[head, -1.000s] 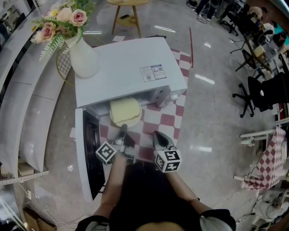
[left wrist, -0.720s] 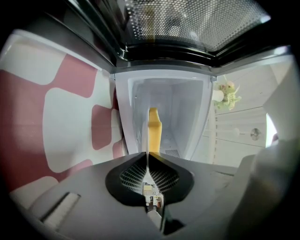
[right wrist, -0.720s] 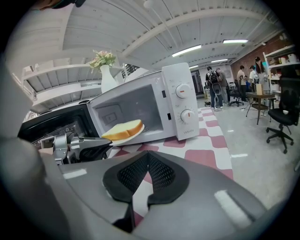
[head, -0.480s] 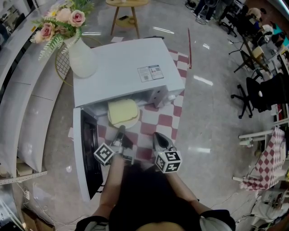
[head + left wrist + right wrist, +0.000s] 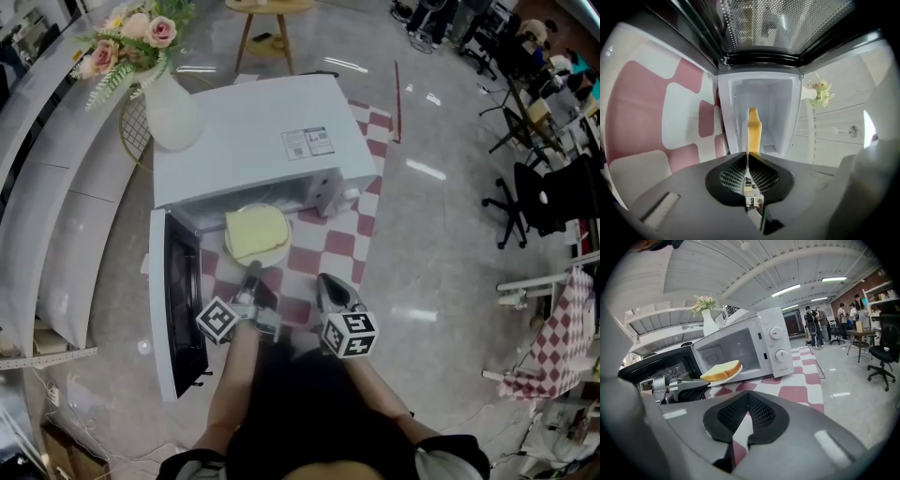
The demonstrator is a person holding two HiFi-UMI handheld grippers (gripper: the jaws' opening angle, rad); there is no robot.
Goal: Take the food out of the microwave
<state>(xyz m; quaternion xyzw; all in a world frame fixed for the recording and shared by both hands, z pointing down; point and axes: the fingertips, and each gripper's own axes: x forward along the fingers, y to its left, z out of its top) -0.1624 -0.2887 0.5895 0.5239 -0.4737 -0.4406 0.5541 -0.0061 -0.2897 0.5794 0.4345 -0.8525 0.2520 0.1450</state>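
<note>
The white microwave (image 5: pixel 253 141) stands open, its door (image 5: pixel 178 309) swung out to the left. A slice of yellow bread (image 5: pixel 258 232) lies on a white plate (image 5: pixel 277 255) half out of the cavity mouth. My left gripper (image 5: pixel 253 269) is shut on the plate's near rim; in the left gripper view the plate (image 5: pixel 742 136) and bread (image 5: pixel 754 125) show edge-on above the left gripper (image 5: pixel 748 152). The right gripper (image 5: pixel 325 281) hovers beside it over the checked cloth, shut and empty. In the right gripper view the bread (image 5: pixel 723 370) sits before the microwave (image 5: pixel 754 345), past the right gripper (image 5: pixel 747 397).
A red-and-white checked cloth (image 5: pixel 330 246) covers the surface under the microwave. A white vase of flowers (image 5: pixel 171 105) stands at the microwave's back left. A wooden stool (image 5: pixel 262 28) is behind; office chairs (image 5: pixel 544 197) and people (image 5: pixel 813 324) are off to the right.
The plate with the bread has come a little further out of the microwave toward me, held by the left gripper. The right gripper has stayed put.
</note>
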